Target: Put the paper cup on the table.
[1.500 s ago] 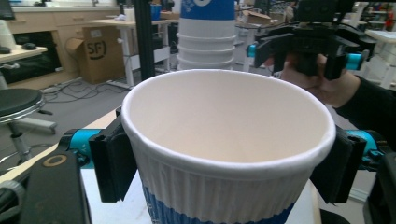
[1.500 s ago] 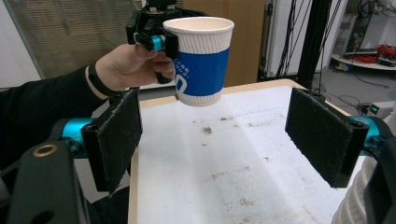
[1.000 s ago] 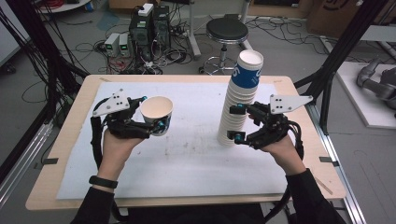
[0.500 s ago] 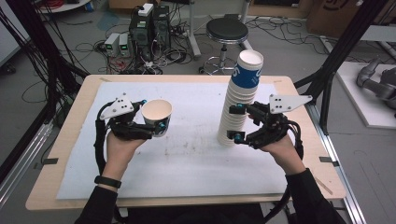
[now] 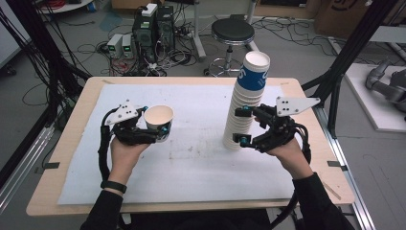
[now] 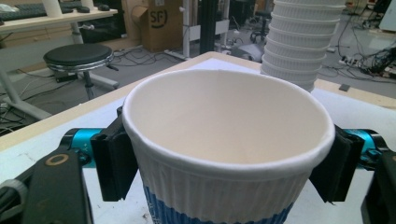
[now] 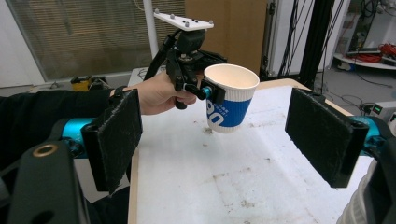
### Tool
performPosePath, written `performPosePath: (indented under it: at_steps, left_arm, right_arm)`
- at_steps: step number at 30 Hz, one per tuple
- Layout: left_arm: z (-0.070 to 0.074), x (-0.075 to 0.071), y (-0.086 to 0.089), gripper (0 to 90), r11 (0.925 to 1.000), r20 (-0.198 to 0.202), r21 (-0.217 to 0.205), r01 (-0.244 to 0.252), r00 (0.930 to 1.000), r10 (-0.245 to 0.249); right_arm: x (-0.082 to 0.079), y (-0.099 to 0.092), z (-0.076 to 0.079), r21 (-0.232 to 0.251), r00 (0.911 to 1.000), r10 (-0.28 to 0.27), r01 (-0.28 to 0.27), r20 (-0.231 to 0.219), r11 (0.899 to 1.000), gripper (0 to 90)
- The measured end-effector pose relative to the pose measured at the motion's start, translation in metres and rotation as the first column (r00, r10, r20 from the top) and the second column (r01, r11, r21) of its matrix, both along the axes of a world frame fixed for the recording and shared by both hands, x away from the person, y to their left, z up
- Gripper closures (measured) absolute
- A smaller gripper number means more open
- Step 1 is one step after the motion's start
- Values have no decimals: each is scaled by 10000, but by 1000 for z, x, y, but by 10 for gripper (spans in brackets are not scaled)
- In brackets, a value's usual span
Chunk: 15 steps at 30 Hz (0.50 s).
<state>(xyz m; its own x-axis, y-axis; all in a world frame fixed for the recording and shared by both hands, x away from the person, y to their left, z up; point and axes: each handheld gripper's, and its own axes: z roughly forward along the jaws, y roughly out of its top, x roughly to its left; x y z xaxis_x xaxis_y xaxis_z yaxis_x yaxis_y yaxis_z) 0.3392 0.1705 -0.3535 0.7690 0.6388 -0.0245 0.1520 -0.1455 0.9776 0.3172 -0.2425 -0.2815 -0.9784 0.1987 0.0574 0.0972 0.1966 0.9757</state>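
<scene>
So my left tongs (image 5: 160, 130) are clamped on a single paper cup (image 5: 158, 120), one pad on each side just under the rim, mouth up, held just above the white mat on the table (image 5: 72, 143). Over on the other side, my right tongs (image 5: 242, 125) sit at the tall stack of cups (image 5: 245, 103), which stands on the mat; from above the pads look set against its lower part, but in the right gripper view the jaws stand wide with nothing between them.
</scene>
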Motion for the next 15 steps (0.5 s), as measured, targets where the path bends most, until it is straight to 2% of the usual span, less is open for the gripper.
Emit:
performPosePath:
  at_steps: [4,8,11,15]
  left_arm:
    - [-8,5,5,225,9999,-221,-96,-122,9997,120]
    - [-15,7,9,225,9994,-239,-114,-312,9992,309]
    - [-19,10,11,225,9995,-373,-171,-254,9990,248]
    - [-25,13,11,225,9991,-221,-258,-343,9992,338]
  right_arm:
    - [0,0,0,-14,10000,28,-28,34,10000,190]
    - [0,1,0,-7,9999,70,-69,81,10000,190]
    - [0,1,0,-3,9999,70,-70,109,10000,190]
    - [-1,1,0,16,9999,103,-103,118,9999,190]
